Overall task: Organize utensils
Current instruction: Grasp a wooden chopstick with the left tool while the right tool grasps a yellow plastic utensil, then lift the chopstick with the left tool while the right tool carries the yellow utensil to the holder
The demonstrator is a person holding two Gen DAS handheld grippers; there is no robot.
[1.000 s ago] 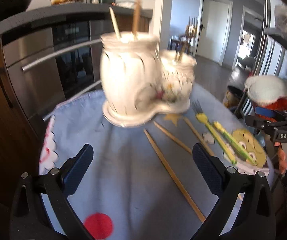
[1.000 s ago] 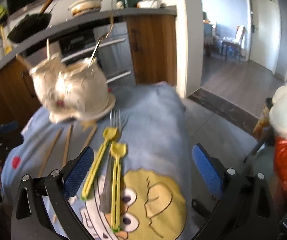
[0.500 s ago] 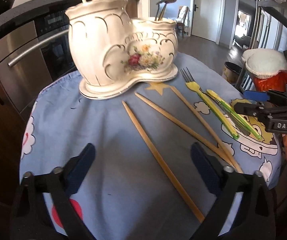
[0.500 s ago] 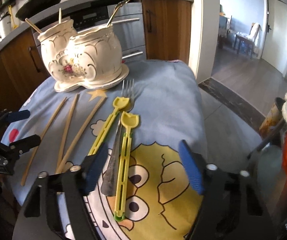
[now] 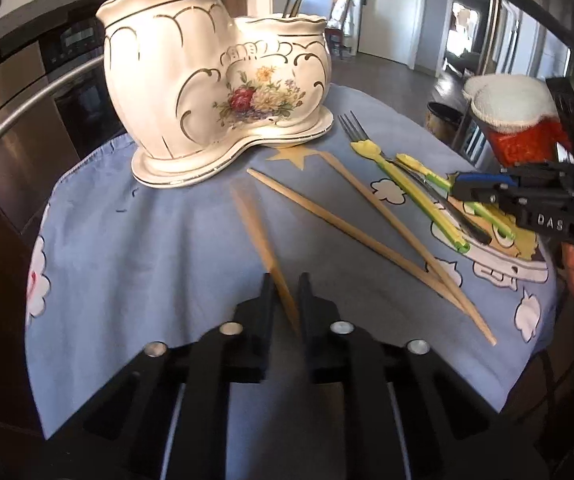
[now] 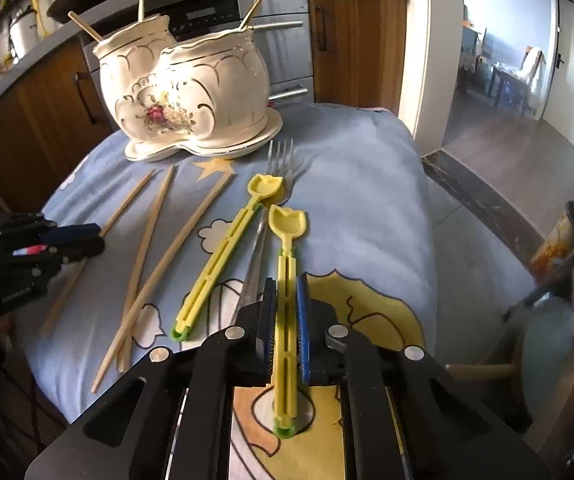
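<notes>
A white floral ceramic holder [image 5: 215, 92] with two cups stands at the back of the blue cloth; it also shows in the right wrist view [image 6: 191, 92]. It holds chopsticks and a fork. My left gripper [image 5: 285, 284] is shut on a wooden chopstick [image 5: 259, 236], blurred with motion. Two more chopsticks [image 5: 367, 232] lie crossed to its right. My right gripper [image 6: 286, 292] is shut on a yellow plastic spoon [image 6: 287, 248]. A second yellow spoon [image 6: 227, 252] and a metal fork [image 6: 265, 208] lie beside it.
The blue cartoon cloth [image 5: 147, 248] covers a small round table. An oven front [image 5: 27, 112] and wooden cabinets [image 6: 359, 44] stand behind. A red and white object [image 5: 523, 120] sits to the right. Open floor [image 6: 507, 148] lies beyond the right edge.
Both grippers were wide open and have moved down and closed: the left on a chopstick, the right on the yellow spoon. The left chopstick is in motion.
</notes>
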